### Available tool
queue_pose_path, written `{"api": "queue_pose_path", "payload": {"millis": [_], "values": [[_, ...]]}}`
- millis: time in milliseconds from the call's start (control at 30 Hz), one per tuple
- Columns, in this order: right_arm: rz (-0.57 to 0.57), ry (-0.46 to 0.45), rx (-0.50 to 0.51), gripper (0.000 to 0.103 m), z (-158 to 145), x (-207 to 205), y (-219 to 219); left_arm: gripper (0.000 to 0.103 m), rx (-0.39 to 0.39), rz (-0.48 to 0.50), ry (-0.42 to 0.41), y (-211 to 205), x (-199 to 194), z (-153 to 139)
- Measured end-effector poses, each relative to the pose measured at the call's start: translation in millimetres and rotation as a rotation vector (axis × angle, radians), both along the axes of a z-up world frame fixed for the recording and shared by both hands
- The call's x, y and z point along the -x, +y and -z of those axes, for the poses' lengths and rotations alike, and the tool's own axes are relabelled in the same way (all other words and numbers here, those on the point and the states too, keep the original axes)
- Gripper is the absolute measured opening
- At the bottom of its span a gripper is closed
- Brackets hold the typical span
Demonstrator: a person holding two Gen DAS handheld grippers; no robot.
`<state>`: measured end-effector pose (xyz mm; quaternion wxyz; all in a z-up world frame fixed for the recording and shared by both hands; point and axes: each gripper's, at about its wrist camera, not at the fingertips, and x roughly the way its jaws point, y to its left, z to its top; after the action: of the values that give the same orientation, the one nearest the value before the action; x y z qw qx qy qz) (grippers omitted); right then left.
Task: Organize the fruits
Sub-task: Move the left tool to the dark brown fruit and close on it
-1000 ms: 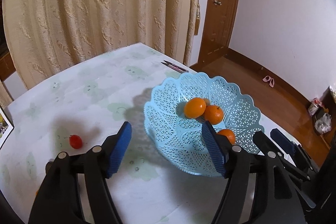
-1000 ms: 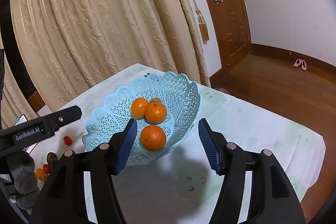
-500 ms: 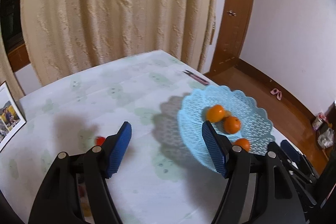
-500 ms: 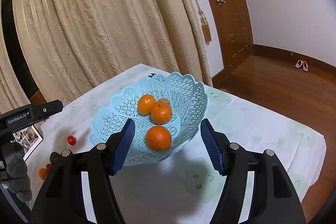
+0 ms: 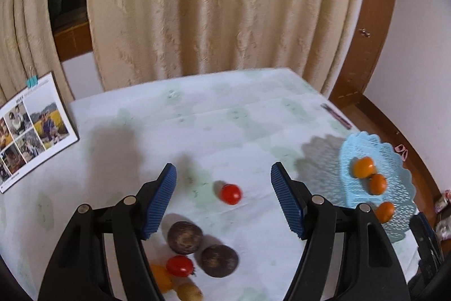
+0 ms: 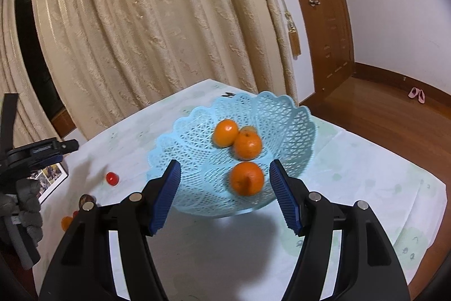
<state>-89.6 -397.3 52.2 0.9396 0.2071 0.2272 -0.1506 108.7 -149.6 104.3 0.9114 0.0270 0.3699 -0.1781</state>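
Note:
A light blue lattice basket (image 6: 284,117) holds three oranges (image 6: 246,178); it also shows at the right of the left wrist view (image 5: 394,160). My right gripper (image 6: 222,196) is open and empty just in front of the basket. My left gripper (image 5: 224,199) is open and empty above loose fruit on the table: a red tomato (image 5: 231,193) lies between its fingers. Two dark round fruits (image 5: 184,237), another tomato (image 5: 180,266) and small orange and yellow fruits (image 5: 188,291) lie nearer.
A photo calendar (image 5: 31,131) stands at the table's left. A pen-like object (image 5: 336,116) lies near the far right corner. Beige curtains (image 5: 220,4) hang behind the table. The table's right edge drops to a wooden floor (image 6: 394,126).
My left gripper has swung left, away from the basket, and now faces the loose fruit. My right gripper has stayed near the basket and risen slightly. Both stay open.

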Motion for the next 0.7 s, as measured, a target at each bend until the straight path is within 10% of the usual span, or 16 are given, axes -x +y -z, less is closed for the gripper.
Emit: {"api": "queue_pose_path", "payload": {"millis": [700], "values": [[-0.166, 0.047, 0.047, 0.067, 6.5, -25.1, 56.0, 0.067, -0.061, -0.067, 0.200, 37.3, -10.7, 80.4]]}}
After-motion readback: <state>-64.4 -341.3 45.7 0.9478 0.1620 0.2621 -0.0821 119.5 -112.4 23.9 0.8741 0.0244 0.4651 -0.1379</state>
